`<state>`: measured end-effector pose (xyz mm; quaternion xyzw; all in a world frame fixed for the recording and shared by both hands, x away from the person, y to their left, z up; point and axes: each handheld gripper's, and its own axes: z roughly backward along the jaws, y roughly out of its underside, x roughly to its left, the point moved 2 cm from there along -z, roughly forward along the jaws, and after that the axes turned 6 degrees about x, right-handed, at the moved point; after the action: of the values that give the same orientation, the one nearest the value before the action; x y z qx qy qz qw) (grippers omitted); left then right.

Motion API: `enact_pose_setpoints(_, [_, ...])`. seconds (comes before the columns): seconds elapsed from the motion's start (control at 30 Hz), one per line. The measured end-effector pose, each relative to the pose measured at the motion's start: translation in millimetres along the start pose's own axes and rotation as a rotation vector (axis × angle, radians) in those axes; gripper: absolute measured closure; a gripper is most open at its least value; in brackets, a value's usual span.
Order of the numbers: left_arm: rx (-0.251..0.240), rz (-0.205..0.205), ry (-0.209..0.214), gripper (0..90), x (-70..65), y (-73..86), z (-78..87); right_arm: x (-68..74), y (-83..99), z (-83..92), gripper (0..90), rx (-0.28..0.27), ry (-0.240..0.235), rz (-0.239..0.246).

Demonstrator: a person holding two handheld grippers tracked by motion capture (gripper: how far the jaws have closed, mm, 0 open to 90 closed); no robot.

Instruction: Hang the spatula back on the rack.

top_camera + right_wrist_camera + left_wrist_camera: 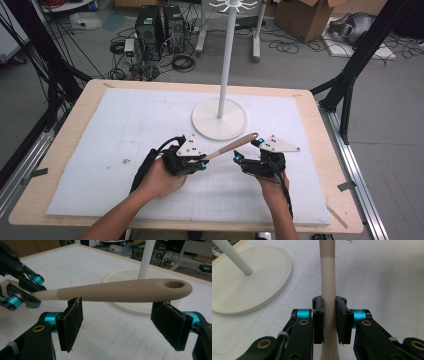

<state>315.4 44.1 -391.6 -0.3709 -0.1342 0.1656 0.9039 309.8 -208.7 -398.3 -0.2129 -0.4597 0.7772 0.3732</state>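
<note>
Wooden table (70,150), white gridded mat (110,145), round stand base (210,127) on top.

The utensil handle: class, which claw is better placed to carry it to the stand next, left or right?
Left. The left claw is shut on the handle. The right claw stands open below it, pads apart from it. The stand is just ahead.

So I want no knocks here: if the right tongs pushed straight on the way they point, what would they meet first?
Most likely the beige handle, which crosses just ahead of and above the open right tongs; the left tongs grip its other end. Passing under it, they would probably reach the white stand base, though depth is unclear.
</note>
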Motion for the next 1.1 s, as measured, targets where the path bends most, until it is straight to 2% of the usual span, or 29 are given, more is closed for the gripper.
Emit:
enact_pose_setpoints(0.1, [-0.013, 0.013, -0.006, 78.1, 1.7, -0.2, 1.5, 3.3, -15.5, 3.0, 25.0, -0.045, -0.004, -0.002])
enact_pose_setpoints(0.2, [-0.027, 0.017, -0.036, 78.0, 2.2, -2.8, 5.1, 5.3, -25.8, 5.7, 24.6, -0.065, -0.005, 0.003])
enact_pose_setpoints(0.33, [-0.056, 0.023, -0.058, 78.1, 3.9, -7.8, 11.8, 14.1, -43.9, 12.2, 23.0, -0.132, -0.031, 0.010])
enact_pose_setpoints(0.43, [-0.091, 0.035, -0.081, 78.1, 3.5, -12.2, 18.2, 21.4, -58.0, 16.8, 23.3, -0.167, -0.008, 0.028])
enact_pose_setpoints(0.53, [-0.117, 0.044, -0.101, 78.1, 3.6, -15.5, 22.4, 25.2, -64.6, 13.8, 23.4, -0.168, 0.015, 0.001])
enact_pose_setpoints(0.67, [-0.139, 0.058, -0.121, 78.1, 3.2, -17.1, 22.8, 33.9, -67.0, 1.7, 23.6, -0.155, 0.024, -0.024])
enact_pose_setpoints(0.83, [-0.144, 0.071, -0.126, 78.1, 1.9, -17.9, 19.9, 44.6, -68.2, -11.0, 34.2, -0.119, 0.005, -0.011])
enact_pose_setpoints(0.93, [-0.156, 0.076, -0.121, 78.0, 2.2, -17.7, 19.6, 45.3, -69.0, -10.9, 38.3, -0.130, 0.016, -0.016])
enact_pose_setpoints(1.1, [-0.189, 0.078, -0.116, 78.0, 0.0, -18.9, 21.1, 42.3, -71.1, -4.0, 46.5, -0.172, -0.014, -0.054])
